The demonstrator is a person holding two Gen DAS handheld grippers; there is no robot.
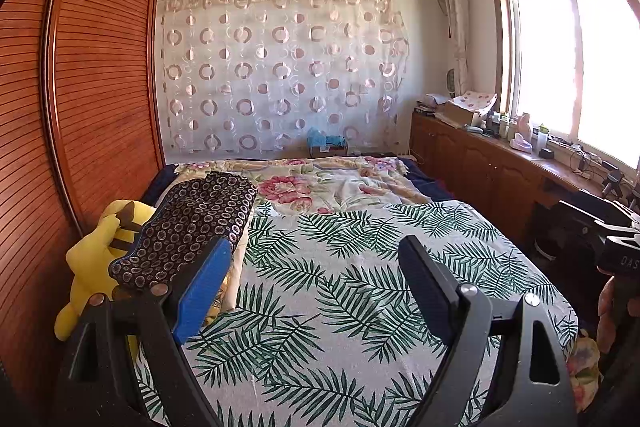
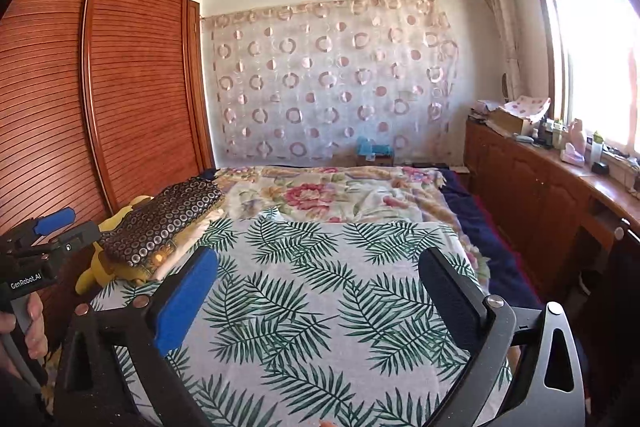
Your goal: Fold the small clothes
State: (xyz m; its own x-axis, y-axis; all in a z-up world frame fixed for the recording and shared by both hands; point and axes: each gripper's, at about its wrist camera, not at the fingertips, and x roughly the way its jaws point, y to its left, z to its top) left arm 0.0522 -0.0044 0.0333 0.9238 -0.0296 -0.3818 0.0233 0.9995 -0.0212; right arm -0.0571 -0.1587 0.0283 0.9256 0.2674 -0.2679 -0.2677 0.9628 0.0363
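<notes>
Jaws wide; folded garment lies left.

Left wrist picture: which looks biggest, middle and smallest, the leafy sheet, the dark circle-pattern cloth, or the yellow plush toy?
1. Leafy sheet, by far the biggest.
2. Dark circle-pattern cloth.
3. Yellow plush toy, partly hidden under the cloth, so its true size is unsure.

The black right gripper with one blue pad hangs wide open over a white palm-leaf-print cloth spread flat on the bed. A folded dark ring-patterned garment lies at the cloth's left, over a yellow plush toy.
</notes>
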